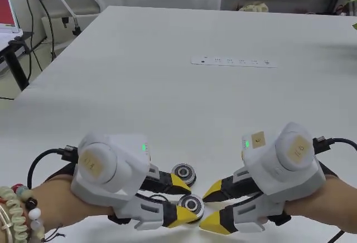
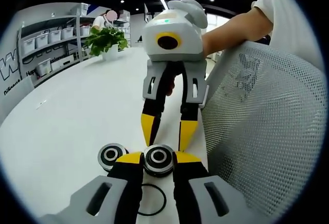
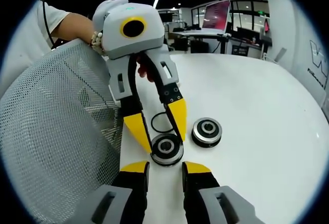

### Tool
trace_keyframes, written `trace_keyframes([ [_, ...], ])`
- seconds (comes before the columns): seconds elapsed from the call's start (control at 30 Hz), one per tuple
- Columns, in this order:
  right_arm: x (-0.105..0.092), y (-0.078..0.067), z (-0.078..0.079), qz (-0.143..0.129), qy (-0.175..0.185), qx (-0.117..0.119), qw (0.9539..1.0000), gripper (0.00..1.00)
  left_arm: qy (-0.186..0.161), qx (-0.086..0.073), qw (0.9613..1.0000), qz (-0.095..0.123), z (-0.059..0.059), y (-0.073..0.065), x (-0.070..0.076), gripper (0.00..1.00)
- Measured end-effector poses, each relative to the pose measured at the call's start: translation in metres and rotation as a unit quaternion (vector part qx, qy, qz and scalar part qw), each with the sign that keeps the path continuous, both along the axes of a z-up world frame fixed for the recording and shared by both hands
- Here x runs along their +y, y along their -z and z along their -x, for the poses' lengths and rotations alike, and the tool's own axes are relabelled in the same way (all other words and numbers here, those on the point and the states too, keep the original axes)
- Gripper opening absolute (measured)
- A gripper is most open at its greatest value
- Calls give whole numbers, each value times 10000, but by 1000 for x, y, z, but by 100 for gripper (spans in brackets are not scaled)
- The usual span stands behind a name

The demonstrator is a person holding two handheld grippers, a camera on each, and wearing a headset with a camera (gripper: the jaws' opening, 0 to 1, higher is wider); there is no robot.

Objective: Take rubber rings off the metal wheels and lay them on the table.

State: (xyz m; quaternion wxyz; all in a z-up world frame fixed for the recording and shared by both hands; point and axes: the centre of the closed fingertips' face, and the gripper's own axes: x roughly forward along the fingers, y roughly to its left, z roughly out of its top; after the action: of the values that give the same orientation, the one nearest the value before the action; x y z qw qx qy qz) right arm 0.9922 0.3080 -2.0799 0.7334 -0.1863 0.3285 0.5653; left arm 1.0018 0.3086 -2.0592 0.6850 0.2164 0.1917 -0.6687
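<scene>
My left gripper [image 1: 187, 199] is shut on a metal wheel [image 1: 192, 204] at the table's near edge; its yellow tips press on both sides of that wheel [image 2: 158, 160]. A second wheel [image 1: 183, 173] with a dark rim lies flat on the table just beside it. A loose black rubber ring [image 2: 151, 199] lies on the table under the left jaws, also seen as the ring [image 3: 162, 123]. My right gripper [image 1: 215, 207] faces the held wheel [image 3: 167, 150] from the other side, open, its tips a short way from it.
A white power strip [image 1: 234, 62] lies flat mid-table. A grey mesh chair back [image 2: 262, 126] stands close at the near edge. A potted plant [image 2: 105, 39] sits at a far corner. The white table [image 1: 167, 87] stretches wide ahead.
</scene>
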Motion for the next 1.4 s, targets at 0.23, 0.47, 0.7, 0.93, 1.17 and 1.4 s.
trace_keyframes([
  [0.23, 0, 0, 0, -2, 0, -15, 10000, 23, 6, 54, 10000, -5, 3, 3, -1, 7],
  [0.47, 3, 0, 0, -44, -6, -20, 10000, 22, 6, 68, 10000, 5, 3, 4, -1, 7],
  [0.7, 6, -1, -3, -131, 86, -22, 9999, 22, -23, 103, 9999, 47, 2, 3, -1, 7],
  [0.93, 2, -1, -1, 32, -185, -232, 9996, 15, -25, 88, 9999, 67, 2, 3, -1, 7],
  [1.17, -8, 2, -8, 337, -298, -552, 9975, 0, -57, 79, 9999, 78, 0, 2, 0, 7],
  [1.4, -6, 2, -6, 315, -138, -320, 9989, 0, -49, 51, 9999, 79, 0, 1, -1, 7],
])
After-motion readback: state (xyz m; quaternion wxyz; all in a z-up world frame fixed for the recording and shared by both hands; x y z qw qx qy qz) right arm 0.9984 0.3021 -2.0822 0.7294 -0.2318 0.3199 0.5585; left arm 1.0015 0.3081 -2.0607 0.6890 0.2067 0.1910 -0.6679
